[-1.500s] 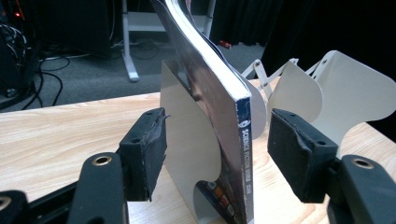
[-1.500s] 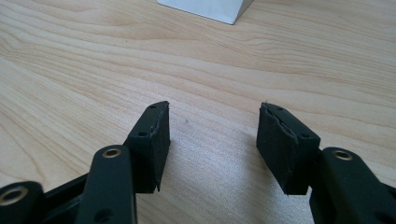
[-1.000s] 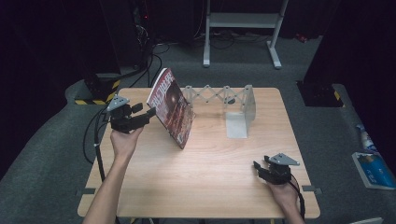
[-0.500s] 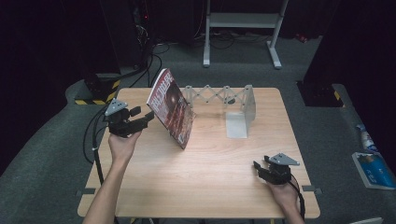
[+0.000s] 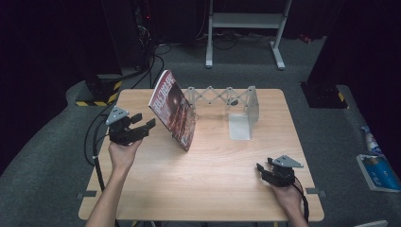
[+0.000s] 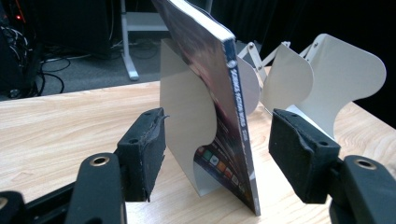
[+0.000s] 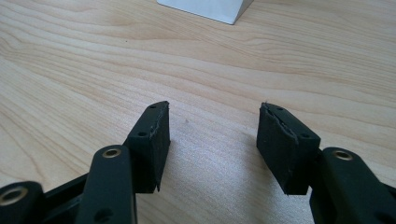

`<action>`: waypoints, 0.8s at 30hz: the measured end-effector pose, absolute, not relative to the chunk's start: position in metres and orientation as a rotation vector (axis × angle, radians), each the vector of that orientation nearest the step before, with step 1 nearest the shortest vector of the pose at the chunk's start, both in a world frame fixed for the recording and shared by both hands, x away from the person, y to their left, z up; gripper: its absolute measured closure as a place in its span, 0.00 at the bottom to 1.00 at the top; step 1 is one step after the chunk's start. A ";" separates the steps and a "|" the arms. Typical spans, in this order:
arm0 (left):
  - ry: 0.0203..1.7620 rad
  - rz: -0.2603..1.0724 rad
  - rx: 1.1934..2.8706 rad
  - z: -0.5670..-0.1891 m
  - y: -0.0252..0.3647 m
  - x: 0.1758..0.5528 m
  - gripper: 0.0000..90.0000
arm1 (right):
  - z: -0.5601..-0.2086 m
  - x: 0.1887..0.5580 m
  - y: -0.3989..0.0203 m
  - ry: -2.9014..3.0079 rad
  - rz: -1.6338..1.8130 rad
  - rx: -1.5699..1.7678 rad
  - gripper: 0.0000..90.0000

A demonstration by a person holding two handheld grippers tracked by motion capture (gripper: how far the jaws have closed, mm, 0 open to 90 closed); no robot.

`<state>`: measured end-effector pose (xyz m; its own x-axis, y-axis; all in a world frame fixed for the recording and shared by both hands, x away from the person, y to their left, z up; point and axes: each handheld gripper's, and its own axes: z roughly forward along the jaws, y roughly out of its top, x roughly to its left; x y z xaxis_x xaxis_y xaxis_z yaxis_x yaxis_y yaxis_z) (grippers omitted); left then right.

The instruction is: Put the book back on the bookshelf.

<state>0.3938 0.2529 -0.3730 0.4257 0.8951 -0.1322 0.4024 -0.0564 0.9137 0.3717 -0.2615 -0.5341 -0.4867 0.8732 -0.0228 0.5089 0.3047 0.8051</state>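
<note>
A book with a dark red cover point(image 5: 173, 109) stands tilted on the wooden table point(image 5: 213, 184), leaning against the left end plate of a white folding book rack point(image 5: 222, 95). My left gripper point(image 5: 144, 120) is open just left of the book and apart from it. In the left gripper view its jaws point(image 6: 217, 140) frame the book's spine point(image 6: 237, 126) and the white plate point(image 6: 184, 116) behind it, touching neither. My right gripper point(image 5: 264, 164) rests low at the table's front right. Its jaws point(image 7: 212, 135) are open over bare wood.
The rack's right end plate point(image 5: 251, 105) and flat base point(image 5: 239, 127) stand at the table's back middle. Behind the table are a white metal frame point(image 5: 246, 21) and cables on the floor. A blue-and-white item point(image 5: 376, 171) lies on the floor at right.
My left hand has drawn back slightly from the book, toward the near left. The book, the rack and my right gripper have stayed put.
</note>
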 end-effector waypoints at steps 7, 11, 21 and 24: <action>1.143 0.595 1.661 -0.379 0.251 0.388 0.41 | -0.534 0.372 -0.262 2.116 1.051 1.226 0.49; 1.145 0.587 1.652 -0.381 0.251 0.384 0.41 | -0.534 0.372 -0.262 2.116 1.052 1.227 0.49; 1.152 0.574 1.644 -0.390 0.253 0.378 0.41 | -0.534 0.372 -0.261 2.116 1.052 1.227 0.49; 1.154 0.567 1.642 -0.393 0.253 0.376 0.41 | -0.534 0.372 -0.261 2.116 1.052 1.227 0.49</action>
<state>0.3764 0.2532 -0.3925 0.4328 0.8867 -0.1626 0.4133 -0.0349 0.9099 0.3717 -0.2614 -0.5341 -0.4864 0.8734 -0.0225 0.5091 0.3043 0.8051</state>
